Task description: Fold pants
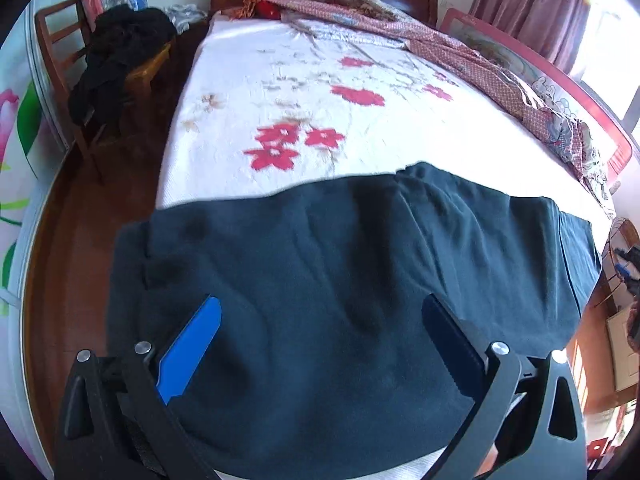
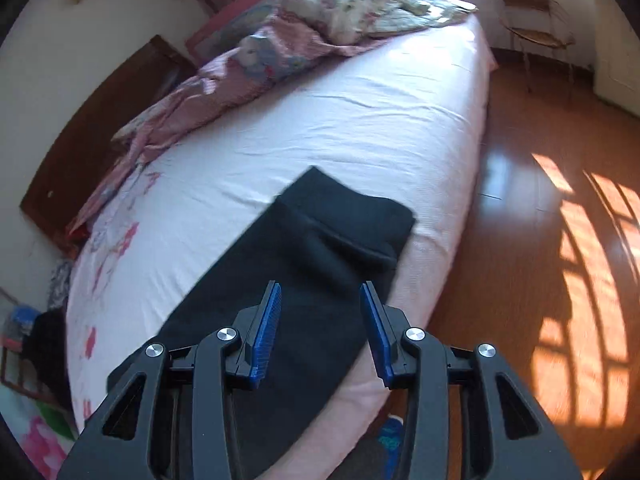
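Left wrist view: left gripper [image 1: 320, 312] tilts down, jaws wide apart over pants [image 1: 320, 264] along the bed [image 1: 280, 80] edge; right gripper [image 2: 320, 300] stands parted, empty.

No words, labels, brands or numbers can be read anywhere in either view; the printed panel beside the bed shows only cartoon pictures, too blurred for any lettering.

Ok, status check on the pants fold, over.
Left gripper open, nothing held. Right gripper open, nothing held. Dark pants flat on the bed, far end folded over. Nothing in the way.
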`<state>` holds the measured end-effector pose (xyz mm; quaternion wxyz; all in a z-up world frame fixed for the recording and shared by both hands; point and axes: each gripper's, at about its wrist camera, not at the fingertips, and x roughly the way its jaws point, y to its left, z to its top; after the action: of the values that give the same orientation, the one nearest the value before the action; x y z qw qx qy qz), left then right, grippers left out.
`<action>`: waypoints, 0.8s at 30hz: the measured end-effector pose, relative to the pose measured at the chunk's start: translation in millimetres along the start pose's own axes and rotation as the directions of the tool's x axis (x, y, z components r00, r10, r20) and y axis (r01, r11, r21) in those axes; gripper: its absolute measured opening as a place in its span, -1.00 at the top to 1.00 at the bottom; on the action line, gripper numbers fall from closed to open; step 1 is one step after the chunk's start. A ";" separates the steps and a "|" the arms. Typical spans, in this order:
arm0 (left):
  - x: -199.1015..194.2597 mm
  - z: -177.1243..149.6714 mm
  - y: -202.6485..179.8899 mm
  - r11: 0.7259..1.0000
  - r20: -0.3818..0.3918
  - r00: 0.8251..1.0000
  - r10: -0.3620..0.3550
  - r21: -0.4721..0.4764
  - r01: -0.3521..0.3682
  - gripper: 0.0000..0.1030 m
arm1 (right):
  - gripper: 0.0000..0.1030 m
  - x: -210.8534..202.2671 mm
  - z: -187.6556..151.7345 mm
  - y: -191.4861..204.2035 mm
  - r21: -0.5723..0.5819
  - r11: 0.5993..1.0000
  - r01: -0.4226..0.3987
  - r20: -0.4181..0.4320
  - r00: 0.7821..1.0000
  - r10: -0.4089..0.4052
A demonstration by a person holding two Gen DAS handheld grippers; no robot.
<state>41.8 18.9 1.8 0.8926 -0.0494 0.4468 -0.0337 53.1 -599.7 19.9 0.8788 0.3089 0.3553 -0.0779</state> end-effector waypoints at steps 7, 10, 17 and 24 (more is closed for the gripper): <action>-1.5 46.5 69.3 1.000 0.034 0.999 -0.009 0.023 0.008 -0.96 | 0.19 113.3 -70.7 267.3 -0.386 0.734 -0.558 -0.557 0.775 0.297; 14.2 57.7 82.6 0.999 -0.022 1.000 -0.010 0.053 0.011 -0.96 | 0.19 159.1 -123.8 356.5 -0.549 0.589 -0.593 -0.654 0.744 0.140; 23.4 34.8 24.6 0.965 -0.049 0.998 -0.044 0.257 0.055 -0.96 | 0.19 206.9 -192.6 422.3 -0.682 0.362 -0.635 -0.714 0.686 -0.142; 57.0 0.3 24.9 0.962 -0.128 0.991 0.024 0.272 0.012 -0.96 | 0.89 196.6 -200.9 418.3 -0.765 0.304 -0.568 -0.627 0.764 -0.153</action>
<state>76.5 37.7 -46.3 0.8600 0.0776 0.4953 -0.0952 230.9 -129.9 -20.3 0.7298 -0.2001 0.5420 0.3654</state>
